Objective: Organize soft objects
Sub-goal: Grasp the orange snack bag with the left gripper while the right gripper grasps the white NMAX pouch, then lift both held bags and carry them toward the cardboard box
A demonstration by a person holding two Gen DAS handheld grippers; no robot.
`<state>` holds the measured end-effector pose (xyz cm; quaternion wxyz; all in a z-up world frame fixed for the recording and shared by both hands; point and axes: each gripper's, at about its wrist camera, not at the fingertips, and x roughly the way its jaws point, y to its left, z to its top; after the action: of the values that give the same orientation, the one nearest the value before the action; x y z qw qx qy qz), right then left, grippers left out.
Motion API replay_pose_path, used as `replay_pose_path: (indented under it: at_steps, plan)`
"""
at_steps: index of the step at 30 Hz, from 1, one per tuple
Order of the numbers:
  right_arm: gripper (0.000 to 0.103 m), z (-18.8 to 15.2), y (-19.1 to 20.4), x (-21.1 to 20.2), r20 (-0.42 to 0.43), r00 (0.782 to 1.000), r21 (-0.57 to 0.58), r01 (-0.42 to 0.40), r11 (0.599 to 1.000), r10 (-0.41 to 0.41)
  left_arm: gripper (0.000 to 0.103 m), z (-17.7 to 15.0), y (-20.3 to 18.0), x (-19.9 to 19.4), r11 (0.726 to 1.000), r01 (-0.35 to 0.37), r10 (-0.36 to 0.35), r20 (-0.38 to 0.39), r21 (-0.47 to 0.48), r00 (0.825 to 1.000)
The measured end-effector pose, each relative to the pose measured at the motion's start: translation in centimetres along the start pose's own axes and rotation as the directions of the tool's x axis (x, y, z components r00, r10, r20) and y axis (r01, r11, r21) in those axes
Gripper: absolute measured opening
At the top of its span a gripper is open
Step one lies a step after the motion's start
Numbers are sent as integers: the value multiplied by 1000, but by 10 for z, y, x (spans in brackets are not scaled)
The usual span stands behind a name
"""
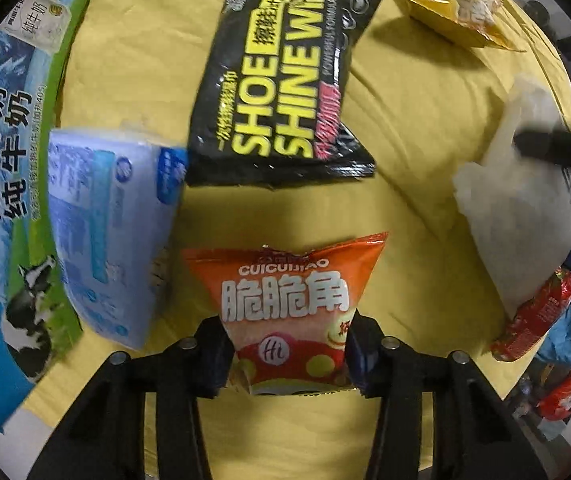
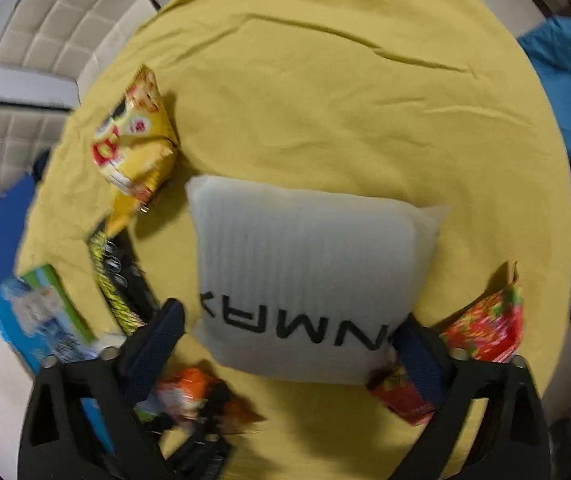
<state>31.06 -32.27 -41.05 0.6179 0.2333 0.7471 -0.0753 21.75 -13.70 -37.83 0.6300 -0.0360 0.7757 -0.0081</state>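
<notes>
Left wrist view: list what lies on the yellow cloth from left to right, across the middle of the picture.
milk carton box → blue-and-white tissue pack → black shoe shine wipes pack → white pillow

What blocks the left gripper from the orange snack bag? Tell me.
Nothing visible. The orange snack bag already sits between the left gripper's fingers, which press its lower sides. The tissue pack lies off to one side, apart from them.
</notes>
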Motion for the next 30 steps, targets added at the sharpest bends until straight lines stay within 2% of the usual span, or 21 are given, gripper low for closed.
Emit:
replay_pose_path:
  at_steps: [2,5,8,10,11,12,14,16,19,24,26,27,30]
  plan:
    - [82,-2,10,4,-9,998,-110,54,992,-55,44,0,4,-7,1000,-1,1,6,5,1000]
    - [76,-12,29,6,-10,988,-309,144,940,-155,44,1,6,-13,1000,6,-6,4,7,1000]
    - [75,-28,44,11,8,962,-461,247,852,-274,44,-2,10,-8,1000,7,-7,9,10,1000]
    - [75,-42,54,18,26,937,-549,303,779,-347,44,-6,16,-13,1000,3,-3,14,15,1000]
    - [75,-45,56,19,33,934,-559,313,768,-357,44,-10,20,-17,1000,1,-1,19,16,1000]
    - [77,-48,58,20,43,933,-556,319,767,-357,44,1,12,-7,1000,2,-2,20,14,1000]
    - [79,-49,60,21,54,944,-506,308,806,-326,44,1,12,-8,1000,5,-5,23,9,1000]
    - [81,-48,55,20,60,961,-419,270,867,-270,44,2,9,-7,1000,7,-7,26,6,1000]
    - [83,-47,48,21,69,973,-331,230,915,-219,44,2,6,-2,1000,4,-5,34,7,999]
    - [85,-44,40,31,84,982,-220,183,958,-168,44,-6,1,0,1000,-2,2,46,5,999]
    - [81,-44,44,35,92,981,-236,187,953,-170,44,-8,1,-1,1000,0,0,46,9,999]
    - [77,-47,50,36,100,976,-286,215,934,-194,44,-8,1,-1,1000,0,0,45,8,999]
    - [76,-66,69,44,101,957,-475,287,832,-273,44,-12,4,-4,1000,-8,7,50,14,999]
